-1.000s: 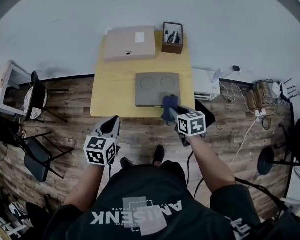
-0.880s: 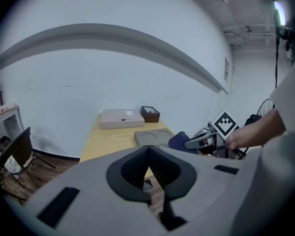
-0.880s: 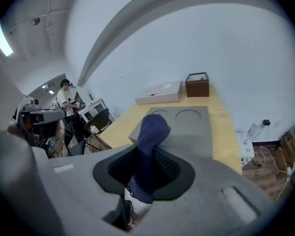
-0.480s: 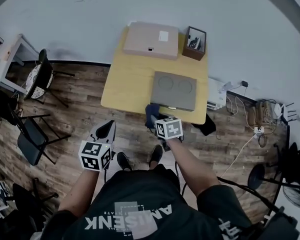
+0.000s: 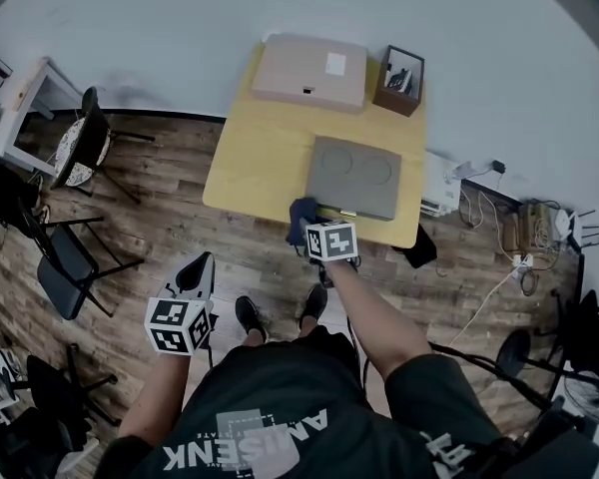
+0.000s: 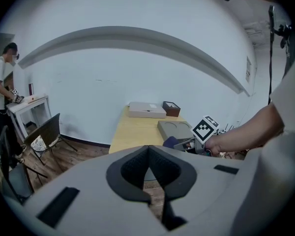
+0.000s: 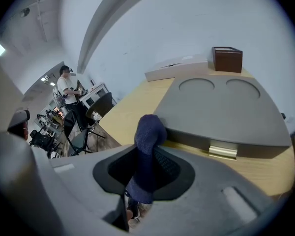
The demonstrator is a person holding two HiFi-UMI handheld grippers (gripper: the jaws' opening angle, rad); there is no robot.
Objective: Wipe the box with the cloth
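Right gripper [image 7: 145, 167] pinches the cloth [image 7: 148, 146] just beside the near-left corner of the box [image 7: 221, 107] on the table [image 5: 270, 158], left gripper [image 6: 148, 170] closed, empty (idle, low); best lift cloth onto the lid, press flat, sweep across.

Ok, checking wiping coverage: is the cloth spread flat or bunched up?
Bunched: the cloth stands as a narrow wad clamped in the right gripper, beside the box.
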